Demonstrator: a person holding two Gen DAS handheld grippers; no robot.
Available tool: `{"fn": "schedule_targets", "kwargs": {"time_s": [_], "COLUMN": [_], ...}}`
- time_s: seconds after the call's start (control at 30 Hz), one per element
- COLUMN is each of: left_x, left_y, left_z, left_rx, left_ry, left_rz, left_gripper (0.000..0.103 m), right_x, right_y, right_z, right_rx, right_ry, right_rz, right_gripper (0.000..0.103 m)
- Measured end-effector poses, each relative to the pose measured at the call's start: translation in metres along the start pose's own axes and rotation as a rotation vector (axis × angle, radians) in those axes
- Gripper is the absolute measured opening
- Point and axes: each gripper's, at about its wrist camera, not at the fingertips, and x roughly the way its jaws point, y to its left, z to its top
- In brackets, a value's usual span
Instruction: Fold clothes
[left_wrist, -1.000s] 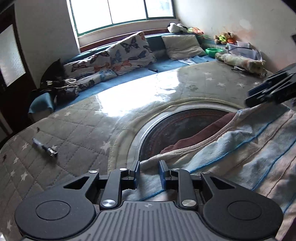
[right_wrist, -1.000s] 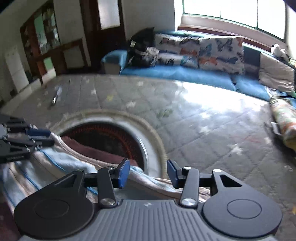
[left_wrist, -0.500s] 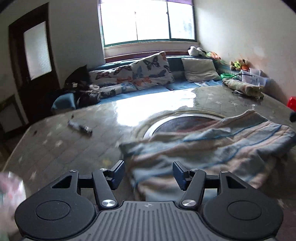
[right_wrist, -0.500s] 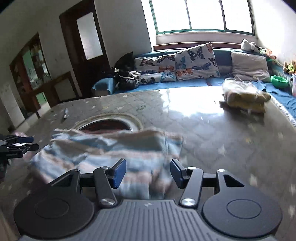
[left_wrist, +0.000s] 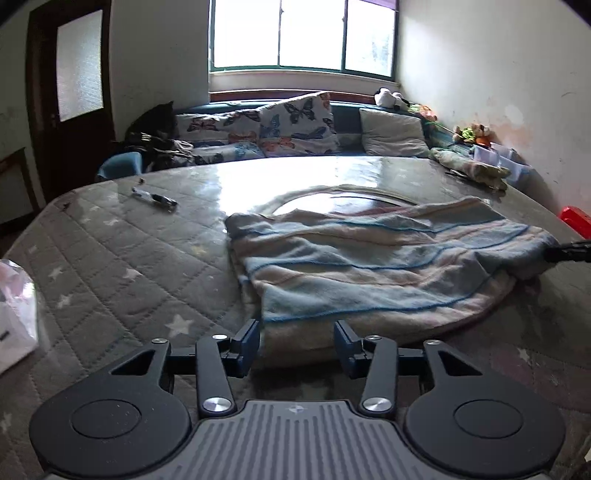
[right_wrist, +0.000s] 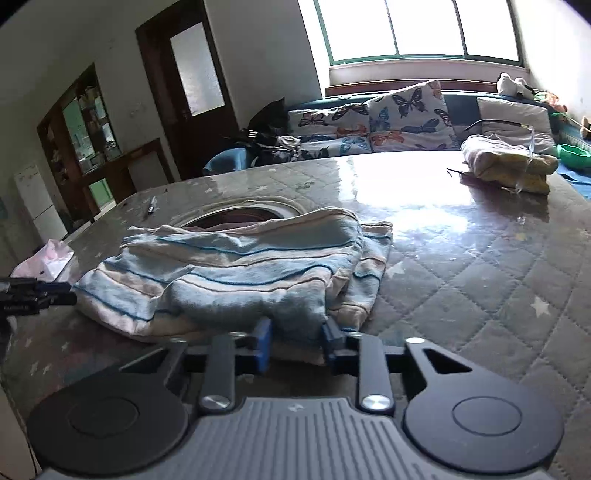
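Observation:
A blue and cream striped garment (left_wrist: 369, 266) lies folded over on the quilted table cover (left_wrist: 122, 266). My left gripper (left_wrist: 297, 343) hovers just short of its near edge, open, with nothing between the fingers. In the right wrist view the garment (right_wrist: 229, 273) shows as two layers. My right gripper (right_wrist: 297, 345) has its jaws drawn in on the near folded edge, and cloth fills the gap. From the left wrist view, the right gripper (left_wrist: 569, 251) sits at the garment's right corner, and the top layer tents up toward it. At the left edge of the right view is the left gripper (right_wrist: 37, 295).
A pen (left_wrist: 153, 199) lies at the far left of the table, and a white plastic bag (left_wrist: 14, 306) at its left edge. A pile of folded clothes (right_wrist: 506, 162) sits at the far right. A red object (left_wrist: 576, 221) is beyond the table's right edge, a sofa with butterfly cushions (left_wrist: 291, 125) behind.
My left gripper let go of the garment, opened and drew back. The garment dropped into a folded lay on the table. My right gripper's jaws narrowed onto its near edge.

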Motion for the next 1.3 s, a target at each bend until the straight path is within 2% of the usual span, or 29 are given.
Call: {"fn": "schedule_targets", "kwargs": {"time_s": [0.1,0.2,0.33,0.37,0.4,0.5,0.6,0.77,0.87,0.9,1.0,1.13,1.23,1.3], "left_x": [0.004,0.004,0.003,0.003,0.004,0.0,-0.006,-0.007,-0.006,-0.005,-0.009,-0.016,-0.016,-0.011], "left_y": [0.002,0.007,0.011,0.011,0.011,0.015,0.017,0.022,0.024,0.024,0.025,0.017,0.002,-0.008], "left_z": [-0.003,-0.003,-0.005,-0.006,-0.007,-0.005,-0.002,-0.005,-0.005,-0.005,0.003,0.018,0.027,0.03], "left_rx": [-0.006,-0.018,-0.022,-0.017,-0.011,-0.027,-0.022,0.012,0.032,0.038,0.049,0.056,0.069,0.082], "left_ry": [0.005,0.0,0.003,0.001,0.0,-0.024,-0.047,-0.026,-0.013,-0.009,-0.025,-0.068,-0.099,-0.105], "left_rz": [-0.002,0.02,0.007,0.007,0.008,0.007,0.012,0.018,0.031,0.041,0.052,0.059,0.023,0.003], "left_gripper": [0.043,0.042,0.04,0.028,0.01,0.005,0.004,0.004,0.005,0.008,0.009,0.011,0.015,0.029], "right_x": [-0.006,-0.012,-0.021,-0.023,-0.024,-0.029,-0.033,-0.023,-0.024,-0.027,-0.037,-0.04,-0.038,-0.023], "right_y": [0.002,0.003,0.004,0.005,0.006,0.007,0.008,-0.007,-0.013,-0.013,-0.012,0.0,0.009,0.015], "right_z": [0.002,0.005,0.015,0.017,0.017,0.021,0.024,-0.001,-0.014,-0.014,-0.01,0.011,0.026,0.029], "right_rx": [0.013,0.033,0.072,0.075,0.073,0.074,0.07,0.106,0.108,0.103,0.075,0.028,-0.006,-0.017], "right_ry": [-0.017,-0.038,-0.072,-0.081,-0.091,-0.106,-0.1,0.072,0.14,0.139,0.111,0.025,-0.032,-0.027], "right_rz": [-0.009,-0.014,0.005,0.009,0.009,0.011,0.005,-0.046,-0.07,-0.078,-0.101,-0.082,-0.063,-0.04], "right_gripper": [0.013,0.01,0.009,0.009,0.009,0.009,0.009,0.01,0.016,0.017,0.017,0.018,0.022,0.024]}}
